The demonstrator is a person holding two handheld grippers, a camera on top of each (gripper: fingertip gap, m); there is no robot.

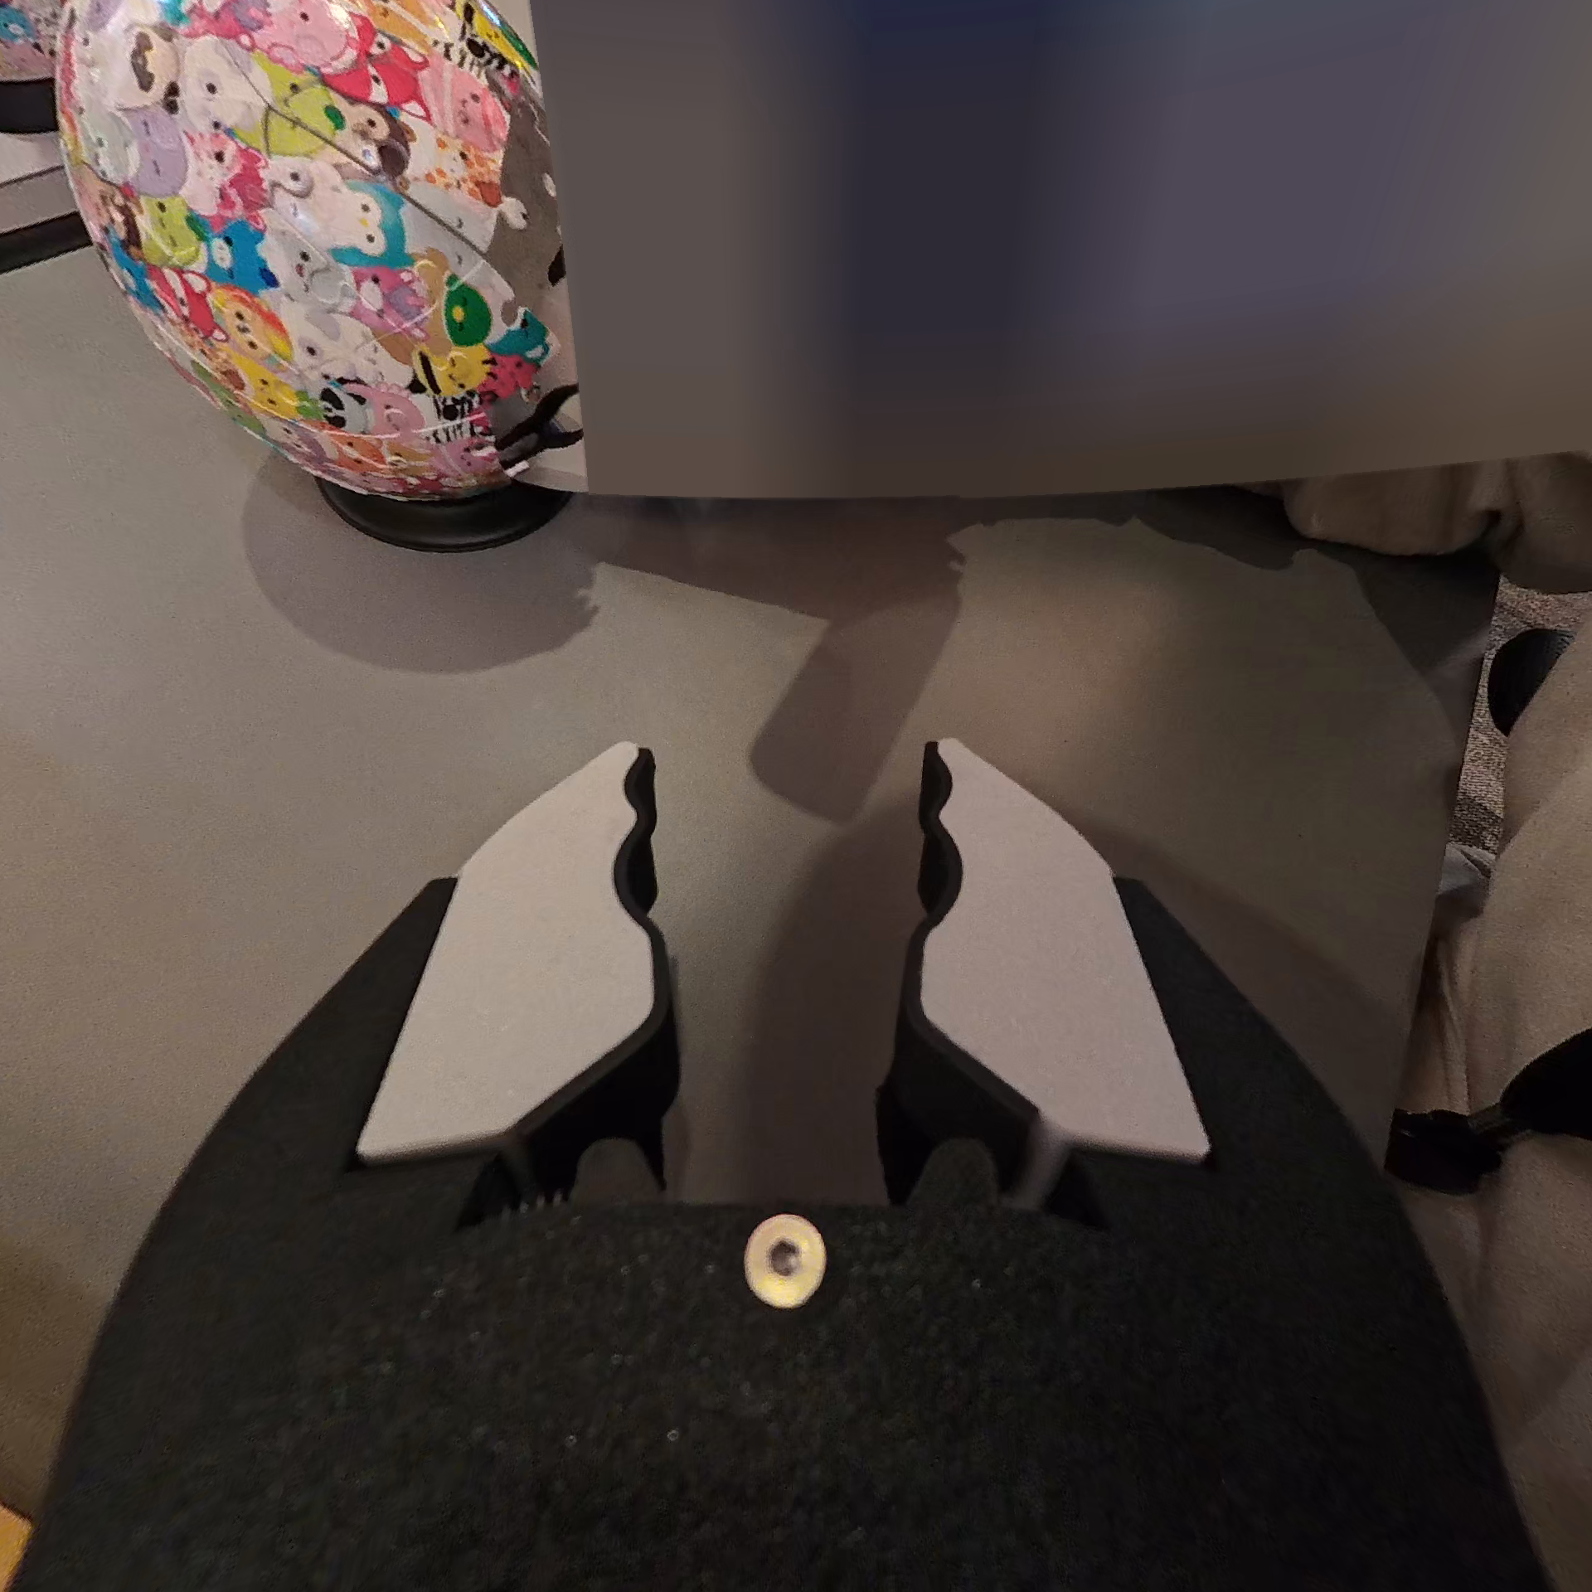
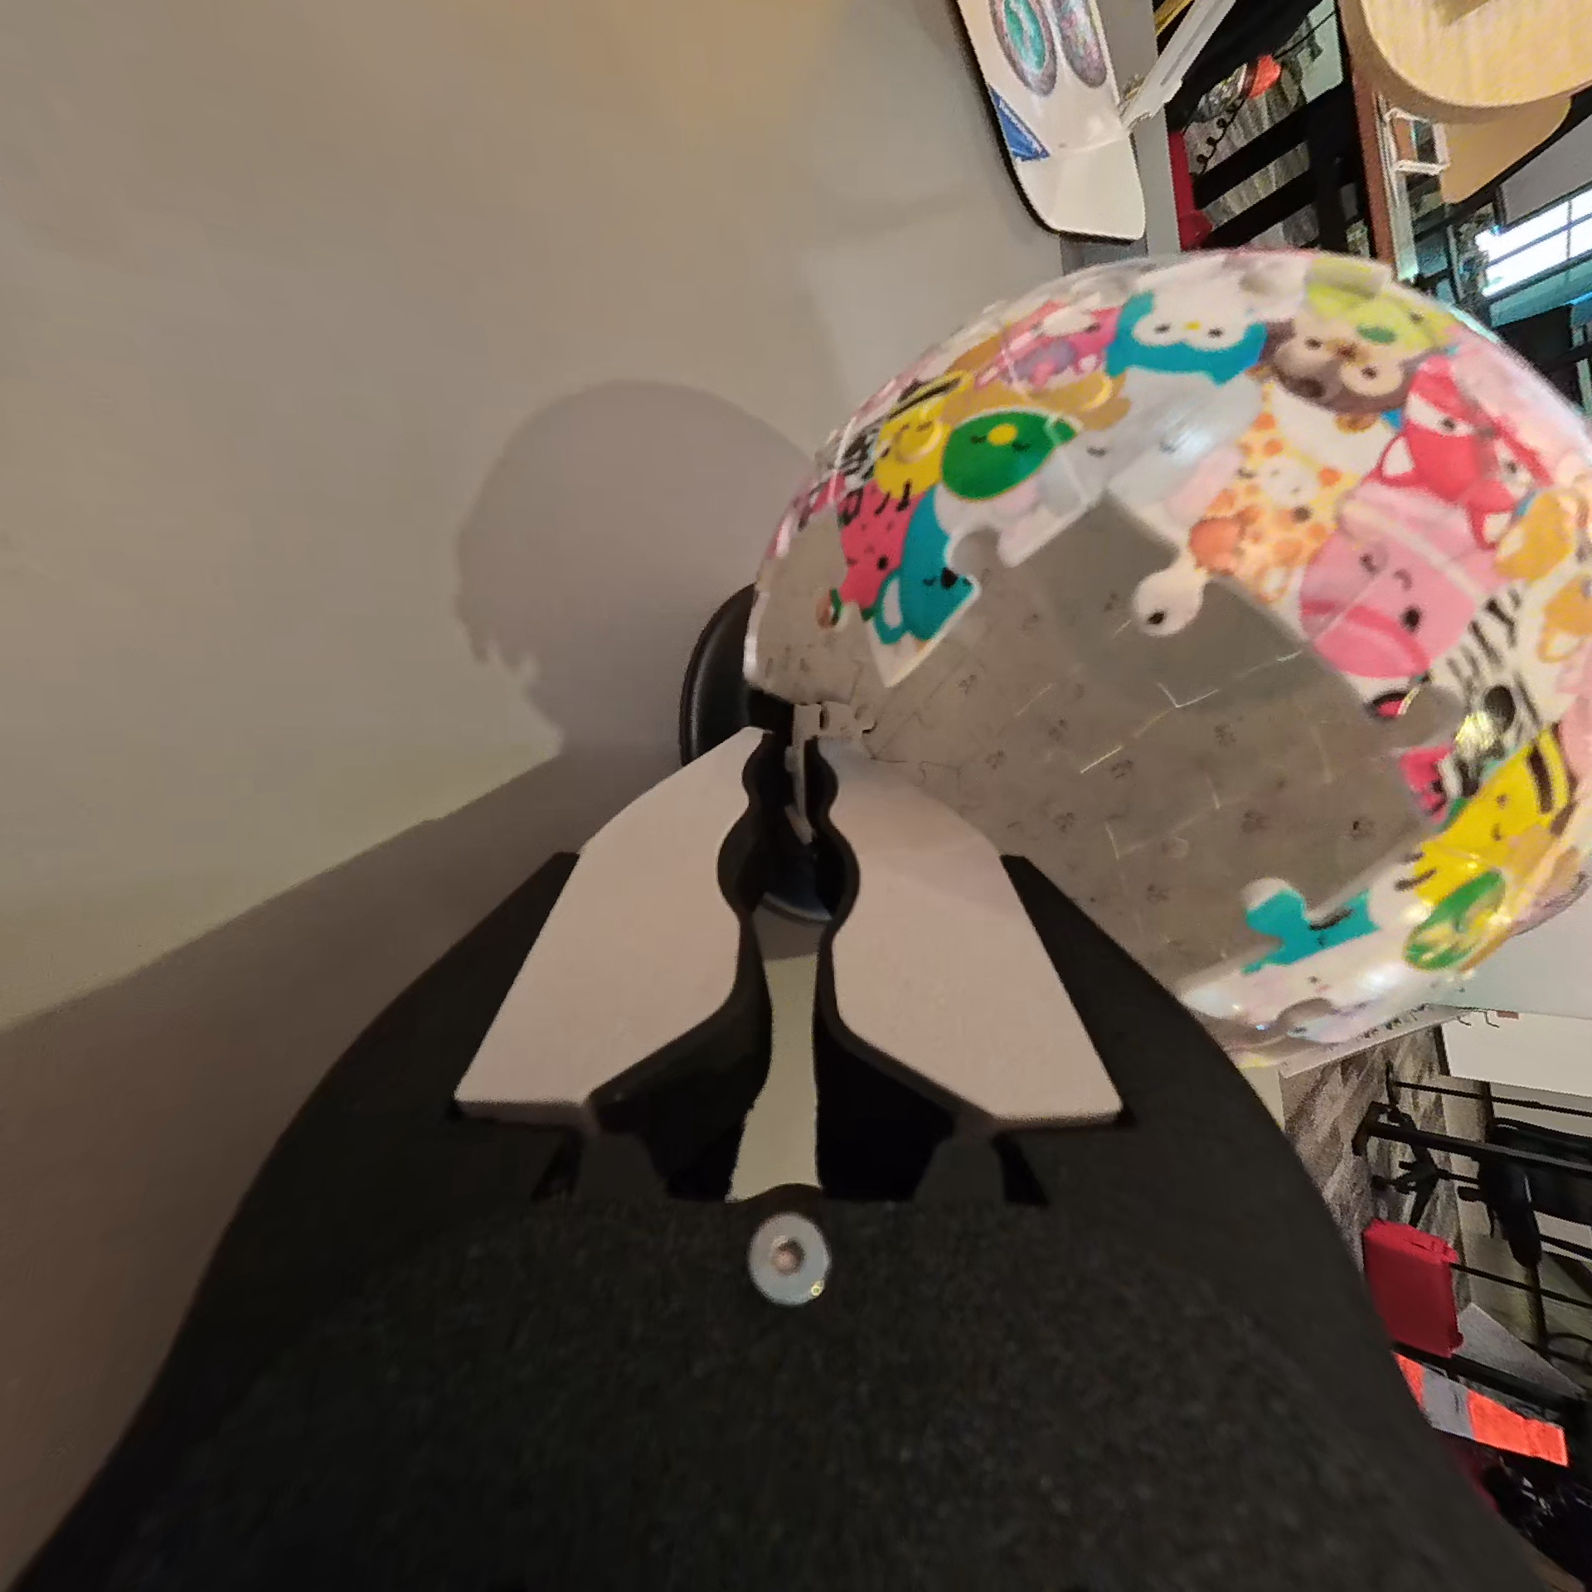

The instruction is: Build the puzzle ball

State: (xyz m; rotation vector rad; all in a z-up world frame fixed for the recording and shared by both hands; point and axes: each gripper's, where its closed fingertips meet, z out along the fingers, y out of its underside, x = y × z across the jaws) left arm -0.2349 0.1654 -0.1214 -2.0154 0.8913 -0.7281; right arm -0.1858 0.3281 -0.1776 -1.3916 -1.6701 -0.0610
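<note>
The puzzle ball (image 1: pixel 293 241), covered in bright cartoon animals, stands on a black ring stand (image 1: pixel 439 517) on the grey table (image 1: pixel 258 775), far left of my left gripper. My left gripper (image 1: pixel 788 758) is open and empty, low over the table. In the right wrist view the ball (image 2: pixel 1292 482) shows a wide gap with its grey inside (image 2: pixel 1120 732) exposed. My right gripper (image 2: pixel 792 758) is shut on a thin puzzle piece (image 2: pixel 801 775), seen edge-on, held against the rim of the gap beside the stand (image 2: pixel 711 680).
The table's right edge (image 1: pixel 1464 775) is close to my left gripper, with a person's beige clothing (image 1: pixel 1533 904) beyond it. Dark shelving and red items (image 2: pixel 1413 1292) stand off the table, at the right of the right wrist view. The left gripper's tips are roughly 20 cm from the right gripper's.
</note>
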